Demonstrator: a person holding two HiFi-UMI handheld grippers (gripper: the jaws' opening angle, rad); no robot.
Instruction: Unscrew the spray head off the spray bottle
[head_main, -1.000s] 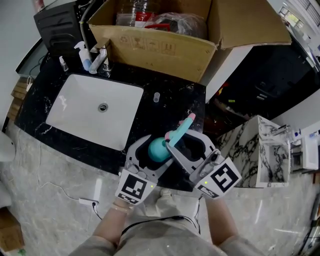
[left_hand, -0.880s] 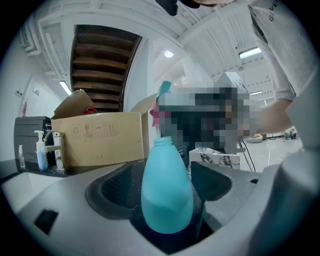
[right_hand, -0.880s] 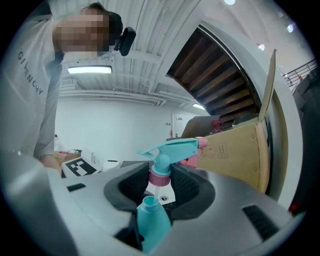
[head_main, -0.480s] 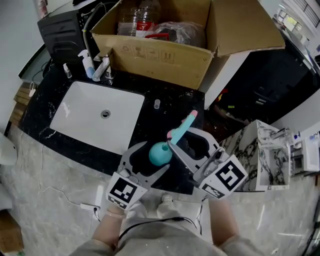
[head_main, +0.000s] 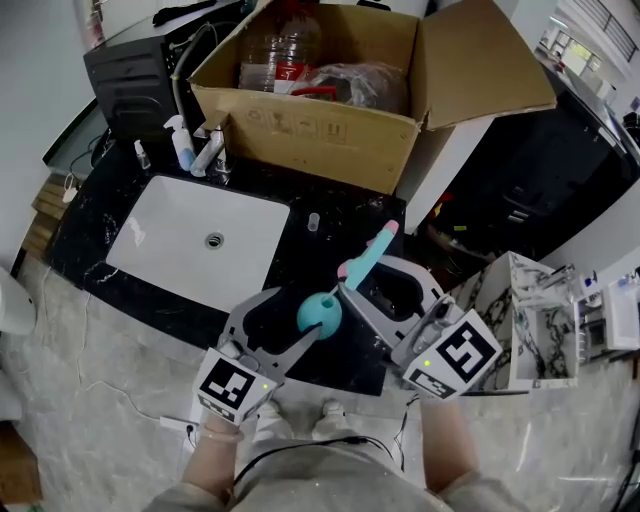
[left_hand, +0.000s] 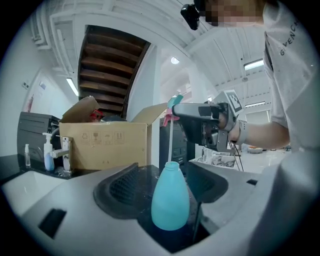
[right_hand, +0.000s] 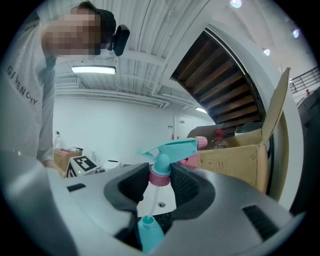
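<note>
A teal spray bottle (head_main: 318, 313) stands upright between the jaws of my left gripper (head_main: 305, 308), which is shut on it; those jaws have just been closing. Its neck is bare and open in the left gripper view, where the bottle (left_hand: 170, 197) fills the middle. My right gripper (head_main: 365, 275) is shut on the pink collar of the teal spray head (head_main: 365, 258), held just above the neck. The spray head (right_hand: 167, 150) is off the bottle. Its thin dip tube (right_hand: 149, 200) still runs down into the bottle (right_hand: 148, 232).
Both grippers hover over the front edge of a black counter (head_main: 350, 205). A white sink (head_main: 160, 250) lies to the left, with a faucet (head_main: 212, 148) and a pump bottle (head_main: 181, 145) behind it. An open cardboard box (head_main: 320, 120) stands at the back. A small clear vial (head_main: 313, 221) sits mid-counter.
Both grippers have risen a little with the bottle and the spray head. The left gripper has shifted left in the head view.
</note>
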